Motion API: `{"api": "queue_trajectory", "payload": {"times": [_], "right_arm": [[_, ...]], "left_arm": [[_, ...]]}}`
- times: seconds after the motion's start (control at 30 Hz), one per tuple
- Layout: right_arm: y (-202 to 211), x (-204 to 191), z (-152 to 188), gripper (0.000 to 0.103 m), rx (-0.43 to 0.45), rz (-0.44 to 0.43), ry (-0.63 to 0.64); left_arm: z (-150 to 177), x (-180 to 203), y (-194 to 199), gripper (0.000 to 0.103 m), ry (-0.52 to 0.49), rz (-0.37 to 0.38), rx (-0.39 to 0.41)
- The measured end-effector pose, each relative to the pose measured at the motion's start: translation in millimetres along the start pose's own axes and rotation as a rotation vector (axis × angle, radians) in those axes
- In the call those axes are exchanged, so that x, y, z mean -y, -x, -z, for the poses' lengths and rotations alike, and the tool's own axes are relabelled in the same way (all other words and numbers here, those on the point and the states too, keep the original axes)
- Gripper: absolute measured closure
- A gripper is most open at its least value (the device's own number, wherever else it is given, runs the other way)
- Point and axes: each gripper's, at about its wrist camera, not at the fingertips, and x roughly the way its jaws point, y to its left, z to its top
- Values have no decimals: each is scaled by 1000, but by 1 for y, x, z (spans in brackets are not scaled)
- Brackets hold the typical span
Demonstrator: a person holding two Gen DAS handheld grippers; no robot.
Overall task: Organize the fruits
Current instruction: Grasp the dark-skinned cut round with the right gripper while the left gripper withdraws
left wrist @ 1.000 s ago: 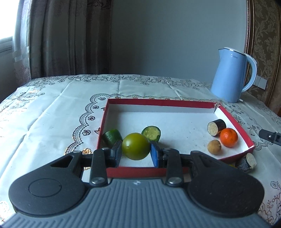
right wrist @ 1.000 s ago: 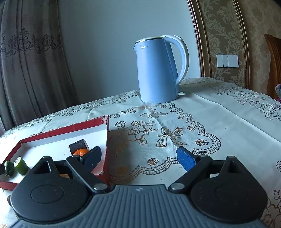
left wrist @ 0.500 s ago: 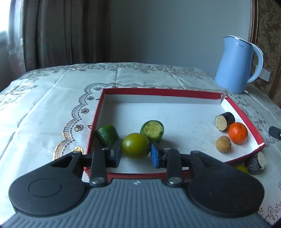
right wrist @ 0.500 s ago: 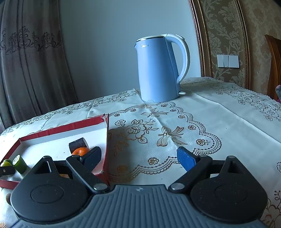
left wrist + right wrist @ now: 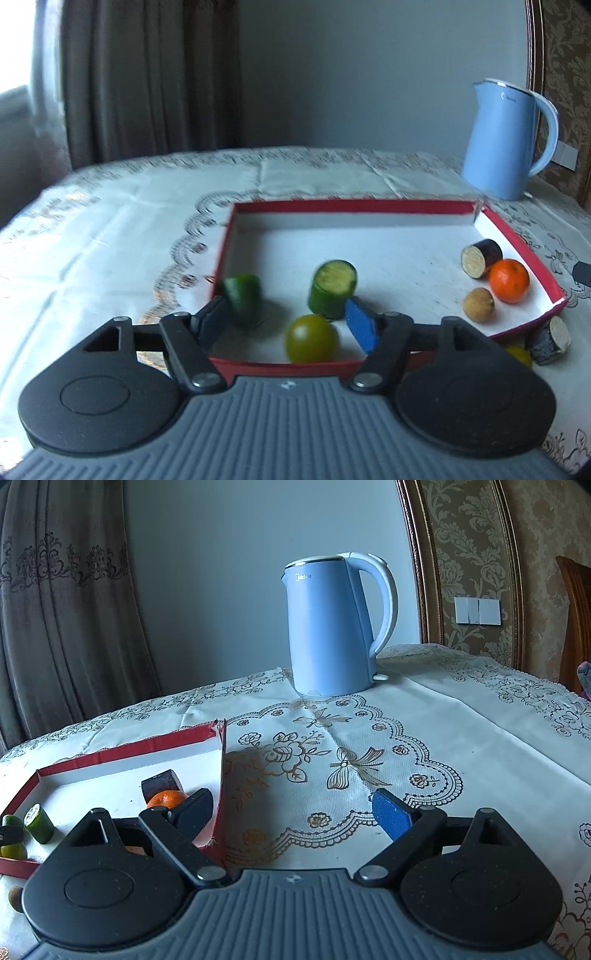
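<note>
Release: left gripper [image 5: 290, 325] jaws just opened off round green-yellow fruit [image 5: 312, 338] in red-rimmed white cardboard tray [image 5: 369, 205]; withdraw straight back, avoid nudging.

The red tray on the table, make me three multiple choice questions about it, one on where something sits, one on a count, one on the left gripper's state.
1. Where does the blue kettle stand?
A. inside the red tray
B. on the tablecloth beyond the tray
C. on the floor

2. How many green cucumber pieces lie in the red tray?
A. two
B. four
C. none

3. How is the left gripper?
A. shut on the orange
B. shut on the kettle
C. open, with the green round fruit loose between its fingers

Answers: 1 B, it stands past the tray's far right corner. 2 A, one cucumber piece by the left wall, another cucumber piece mid-tray. 3 C, its jaws have just opened and the green round fruit touches neither pad.
</note>
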Motion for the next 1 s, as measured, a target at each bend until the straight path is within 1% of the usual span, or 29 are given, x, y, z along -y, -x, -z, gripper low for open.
{"api": "queue_trajectory", "payload": {"times": [0.13, 0.2, 0.3, 0.47, 0.57, 0.67, 0.77, 0.83, 0.9, 0.97, 1.0], "right_arm": [[0, 0, 0, 9, -2, -2, -1], [0, 0, 0, 9, -1, 0, -2], [2, 1, 0, 9, 6, -1, -6], [11, 5, 0, 9, 39, -29, -31], [18, 7, 1, 9, 28, -61, -31], [30, 6, 9, 9, 3, -95, 5], [42, 1, 18, 9, -16, -152, 62], [48, -6, 23, 9, -29, -181, 106], [52, -19, 29, 10, -26, -190, 179], [54, -33, 34, 10, -9, -175, 248], [54, -38, 35, 12, -2, -169, 269]], "left_arm": [[7, -7, 24, 35, 39, -22, 56], [15, -8, 36, 29, 46, -35, 80], [30, -7, 49, 28, 44, -45, 93], [47, -3, 53, 22, 29, -29, 89], [51, -7, 45, 22, 49, -12, 55], [52, -11, 42, 21, 78, 6, 36], [54, -11, 44, 16, 80, 4, 38], [55, -11, 44, 14, 75, 9, 41], [55, -12, 45, 13, 78, 8, 44], [54, -13, 44, 11, 84, 10, 38], [54, -13, 43, 10, 87, 13, 31]]}}
